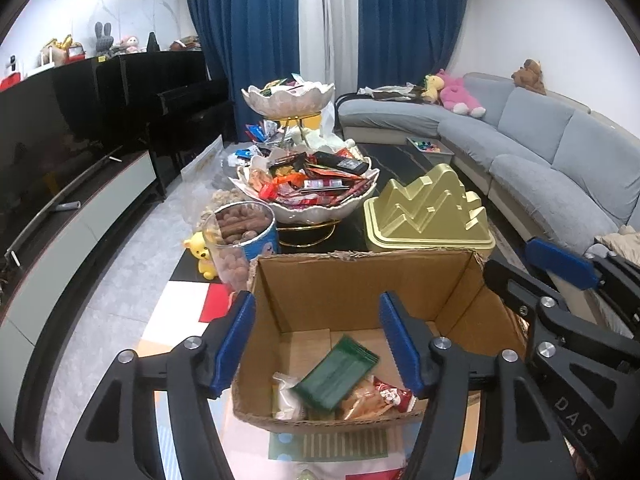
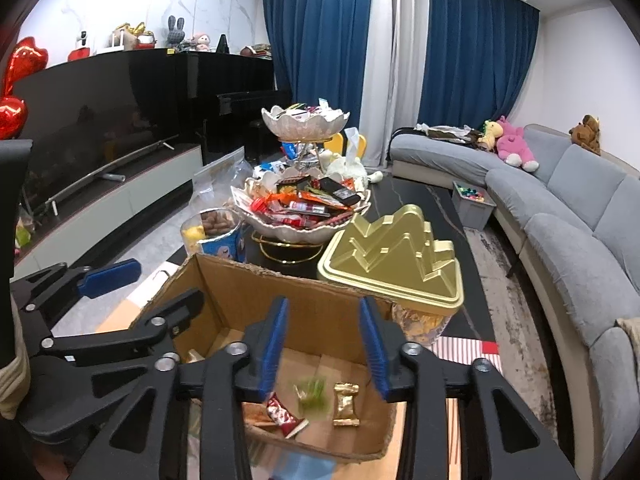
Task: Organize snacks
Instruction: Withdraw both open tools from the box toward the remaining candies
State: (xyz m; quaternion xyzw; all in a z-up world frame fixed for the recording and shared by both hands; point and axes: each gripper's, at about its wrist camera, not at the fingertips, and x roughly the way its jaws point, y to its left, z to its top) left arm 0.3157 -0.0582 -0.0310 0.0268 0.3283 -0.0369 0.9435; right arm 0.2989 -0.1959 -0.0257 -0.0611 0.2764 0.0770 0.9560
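Over the cardboard box (image 1: 360,280), both claws hang with jaws parted and nothing between them. Left gripper (image 1: 318,344) spans the box's near-left part; right gripper (image 2: 326,346) sits above the box floor, jaws less wide.

Green packet (image 1: 338,376) appears blurred below the left claw, probably dropping or just landed. In the right view a green smear (image 2: 314,394) shows the same blur; cannot tell if it is airborne.

Judged step: releasing snacks into the box. To do it well, let go low and over the middle of the floor, clear of the torn front wall, then lift straight up before reaching out.

Box contents: red wrapped snack (image 2: 284,414), gold wrapped sweet (image 2: 346,404), an orange-printed bag (image 1: 366,402), a pale bag (image 1: 286,398). Much floor bare.

Beyond the box: lower scalloped bowl (image 1: 320,210) heaped with mixed wrappers, the likely source; upper scalloped bowl (image 1: 288,100) on its gold stand, also holding packets. Clear tub (image 1: 244,240) with a blue label holds brown nuts or biscuits. Gold mountain-shaped tin (image 1: 428,208) is lidded, contents hidden. Small grey bin (image 2: 472,202) near the sofa (image 2: 580,216) holds coloured bits.
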